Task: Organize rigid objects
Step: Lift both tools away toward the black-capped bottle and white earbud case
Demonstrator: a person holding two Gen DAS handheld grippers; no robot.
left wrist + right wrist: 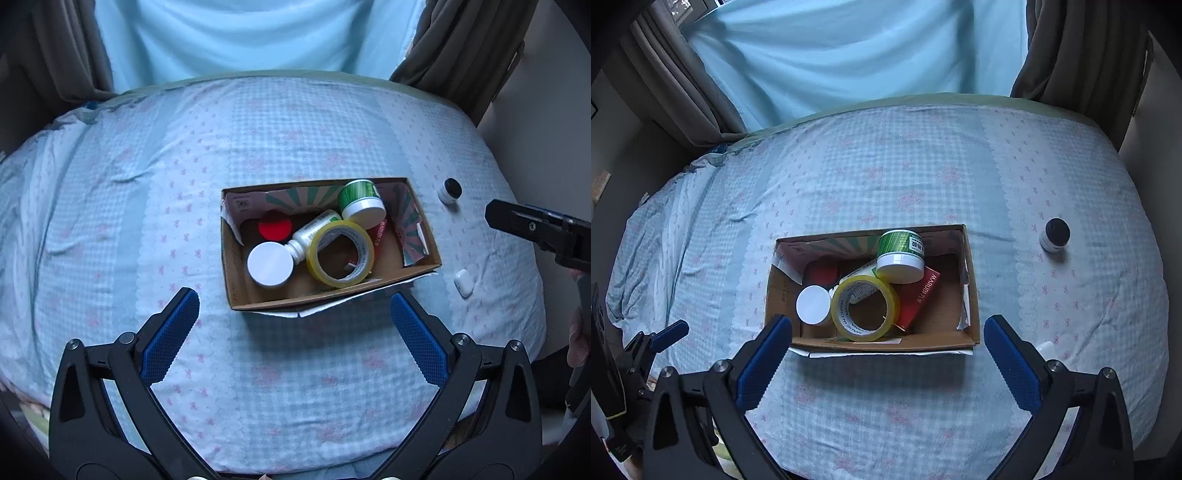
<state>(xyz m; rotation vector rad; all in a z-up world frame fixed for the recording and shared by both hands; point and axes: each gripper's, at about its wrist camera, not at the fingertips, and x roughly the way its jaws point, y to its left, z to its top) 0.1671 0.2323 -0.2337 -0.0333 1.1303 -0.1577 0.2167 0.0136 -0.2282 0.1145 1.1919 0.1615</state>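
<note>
Both grippers, left gripper (294,314) and right gripper (888,339), gaping, empty. Small jar (1054,235) ahead-right: light, rigid, slippery; take by sides.

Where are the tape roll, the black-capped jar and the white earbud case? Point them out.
tape roll (865,308): right wrist view, on its yellow rim.
black-capped jar (1055,234): right wrist view, on its side.
white earbud case (463,282): left wrist view, on its top face.

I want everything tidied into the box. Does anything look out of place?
Yes. Two things lie outside the cardboard box on the bedspread: a small black-capped jar and a small white case, both to its right. Inside, the green jar sits tilted on the pile.
</note>
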